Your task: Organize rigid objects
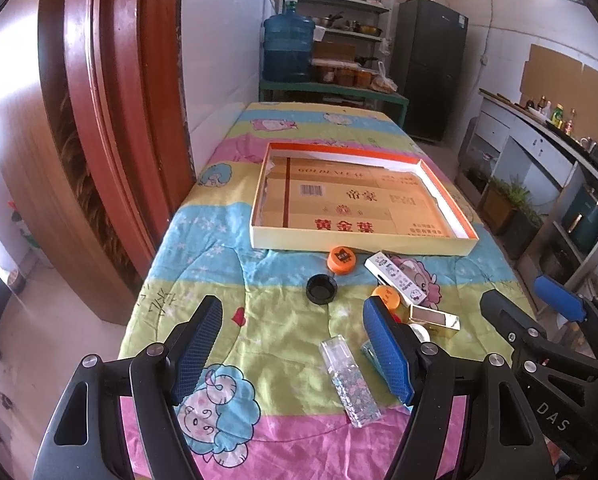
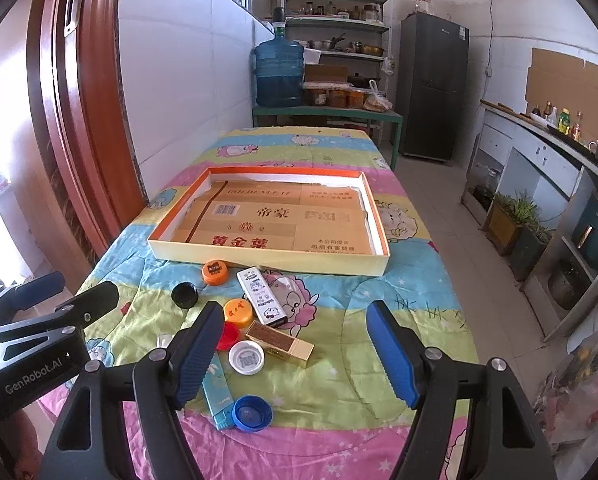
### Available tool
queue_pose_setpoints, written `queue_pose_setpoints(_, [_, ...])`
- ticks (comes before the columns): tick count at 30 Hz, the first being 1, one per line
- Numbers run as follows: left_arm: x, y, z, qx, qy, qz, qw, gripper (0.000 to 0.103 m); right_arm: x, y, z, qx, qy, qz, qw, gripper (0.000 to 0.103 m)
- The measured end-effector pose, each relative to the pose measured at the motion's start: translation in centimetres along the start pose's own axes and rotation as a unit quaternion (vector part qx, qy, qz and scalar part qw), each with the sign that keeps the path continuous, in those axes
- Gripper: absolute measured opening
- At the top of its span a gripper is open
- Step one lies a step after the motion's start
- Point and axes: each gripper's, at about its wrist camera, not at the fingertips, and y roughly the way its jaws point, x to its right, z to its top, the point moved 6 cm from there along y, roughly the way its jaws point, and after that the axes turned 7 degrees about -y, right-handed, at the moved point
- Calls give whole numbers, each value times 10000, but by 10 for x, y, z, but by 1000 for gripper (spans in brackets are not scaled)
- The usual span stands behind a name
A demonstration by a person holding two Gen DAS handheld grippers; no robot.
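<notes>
Both grippers, left (image 1: 293, 344) and right (image 2: 295, 354), hung released and empty; the glitter case (image 1: 349, 380) lay just under the left's jaws, long axis near-to-far, tray (image 1: 355, 245) beyond.

Bright daylight from high windows (blown out at left); strong fisheye bending, dark corners.
</notes>
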Motion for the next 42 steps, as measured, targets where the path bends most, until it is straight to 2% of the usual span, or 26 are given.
queue_pose_setpoints(42, [8, 4, -4, -78, 95, -89, 9999, 75, -11, 10, -3, -198, -243, 174, 9994, 73])
